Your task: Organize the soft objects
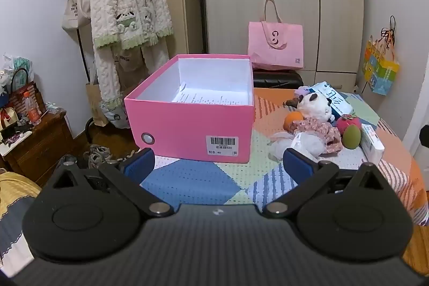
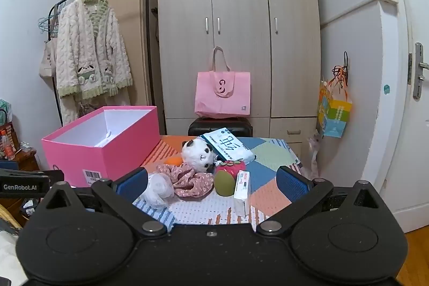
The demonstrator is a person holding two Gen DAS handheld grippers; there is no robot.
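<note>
both grippers, left (image 1: 218, 165) and right (image 2: 211, 182), jaws wide, empty; pink box (image 1: 193, 125) open beside toy pile (image 2: 198, 168), ready for loading

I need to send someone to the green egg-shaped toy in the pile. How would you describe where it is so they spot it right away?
Start at the open pink box on the patchwork bedspread, then look to the heap of toys on its right, in front of the panda plush. The green egg-shaped toy stands at the near edge, between the floral cloth and a narrow white carton, below the red strawberry plush. It is the only smooth olive thing there.
</note>
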